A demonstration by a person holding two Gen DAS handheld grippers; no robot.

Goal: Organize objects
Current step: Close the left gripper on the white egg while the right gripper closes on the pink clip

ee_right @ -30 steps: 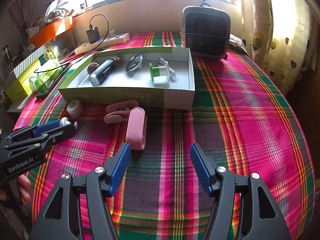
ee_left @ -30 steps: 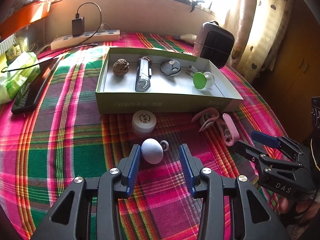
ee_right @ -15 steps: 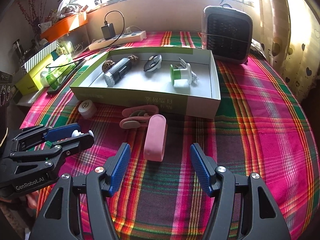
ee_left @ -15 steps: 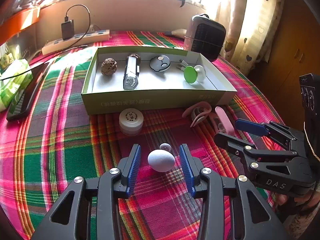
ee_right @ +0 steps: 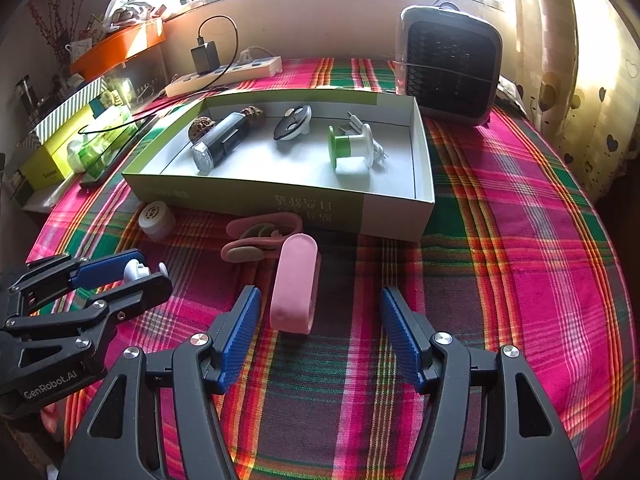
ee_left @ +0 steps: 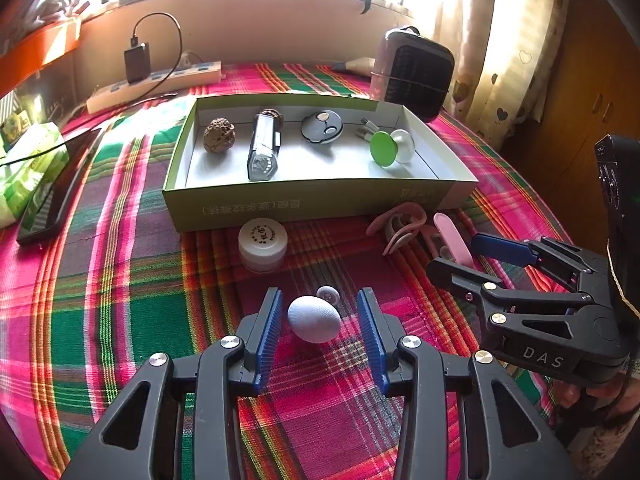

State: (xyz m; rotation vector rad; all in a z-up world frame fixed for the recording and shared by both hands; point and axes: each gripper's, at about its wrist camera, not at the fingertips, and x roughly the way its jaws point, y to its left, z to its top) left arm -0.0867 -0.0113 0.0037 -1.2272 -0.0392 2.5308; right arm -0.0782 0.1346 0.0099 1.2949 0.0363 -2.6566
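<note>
Egg-shaped white object lies on the plaid cloth between the pads of the left gripper, a little nearer the left pad than the right. The jaws have just been closing around it, yet a gap shows on both sides, so nothing is gripped. The step in hand looks like the pick-up of this piece. Next the jaws need to close squarely on its rounded sides, which could slip out, then lift. Just past the fingertips sits a small white button-like piece, then a white round jar ahead and left, against the box front.

The right gripper stands wide open and empty, with the near end of the pink case between its fingertips, untouched. Beyond lie pink ear-hooks.

Farthest is the green box, already holding a walnut-like lump, a dark cylinder, a round disc and a green spool; it is probably where the loose items go.
</note>
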